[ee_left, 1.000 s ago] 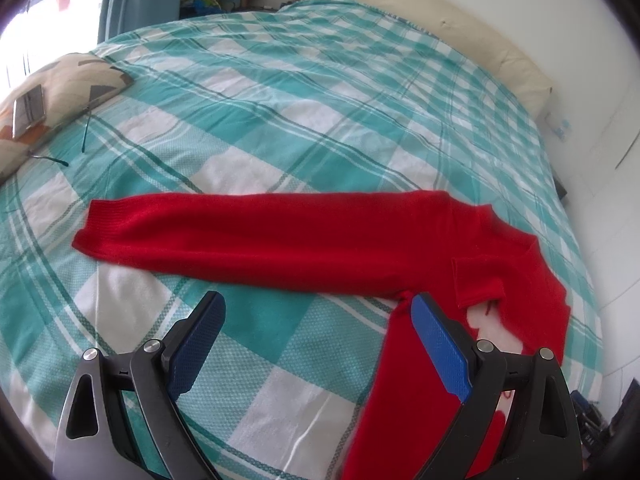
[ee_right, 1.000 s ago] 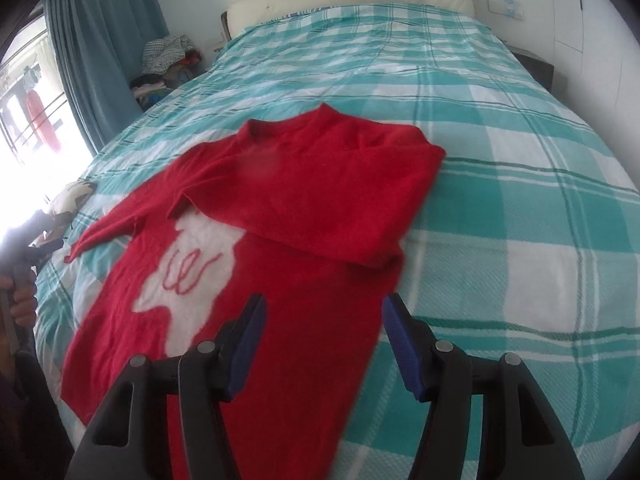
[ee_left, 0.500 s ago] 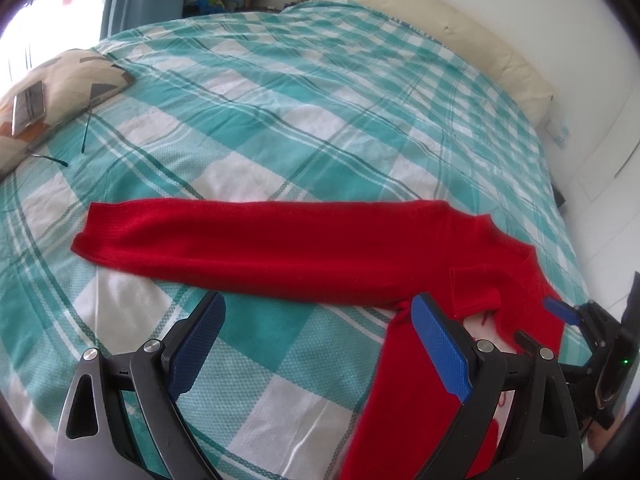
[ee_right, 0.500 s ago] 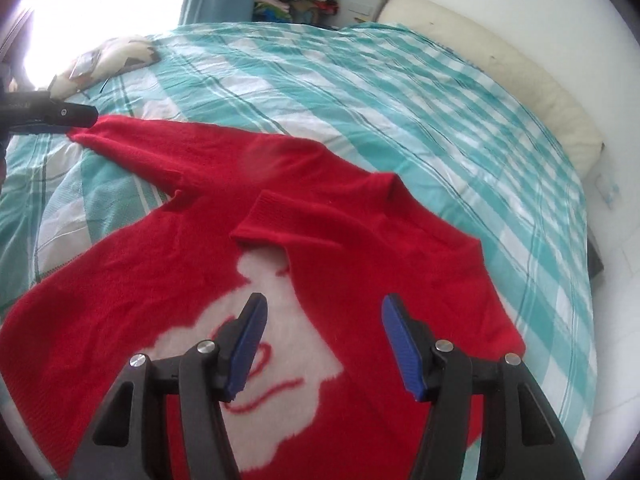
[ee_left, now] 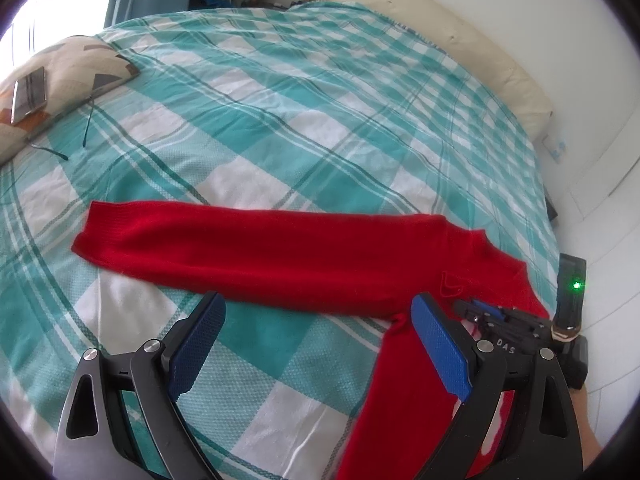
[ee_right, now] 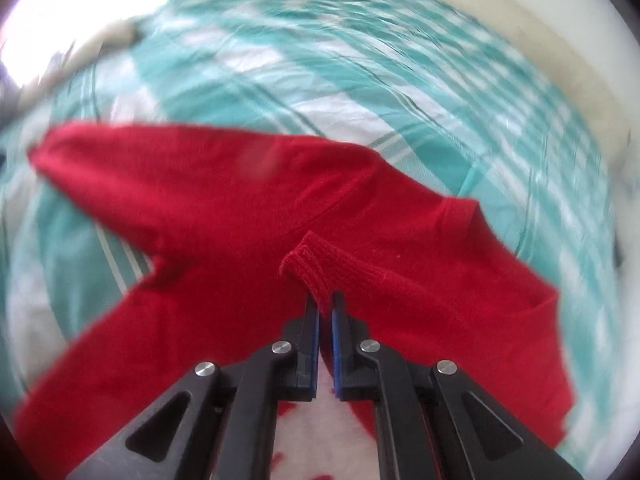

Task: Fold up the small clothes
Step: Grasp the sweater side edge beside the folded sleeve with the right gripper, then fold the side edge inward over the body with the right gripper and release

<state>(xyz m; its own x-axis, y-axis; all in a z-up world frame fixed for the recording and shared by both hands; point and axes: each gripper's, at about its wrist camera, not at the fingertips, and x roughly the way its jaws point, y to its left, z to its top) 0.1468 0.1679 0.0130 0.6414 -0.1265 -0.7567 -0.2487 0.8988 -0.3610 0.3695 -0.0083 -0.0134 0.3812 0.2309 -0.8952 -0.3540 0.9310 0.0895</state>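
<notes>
The red sweater [ee_left: 304,260] lay flat on the checked bed [ee_left: 320,100], 1 sleeve [ee_left: 248,252] stretched straight out from the body, the other sleeve [ee_right: 404,280] folded across the chest. The right gripper [ee_right: 325,312] had just been closing, and its fingers were clenched on the ribbed cuff [ee_right: 308,264] of that folded sleeve; only a thin pinch of knit sat between them. The left gripper [ee_left: 316,344] hovered released just below the stretched sleeve, nothing between its fingers.

The pinch looked shallow, so a quick pull might have slipped the cuff free, or dragged the whole sweater across the bed and undone the fold already made. The knit also seemed stretchy, so tugging could have skewed the shoulder line. With the left gripper not pinning anything, the body had nothing holding it down.

Away from the sweater, toward the bed's far corner, a patterned cushion [ee_left: 68,76] carried a phone [ee_left: 28,94], with a thin cable [ee_left: 86,128] beside it. None of this blocked the sweater.
</notes>
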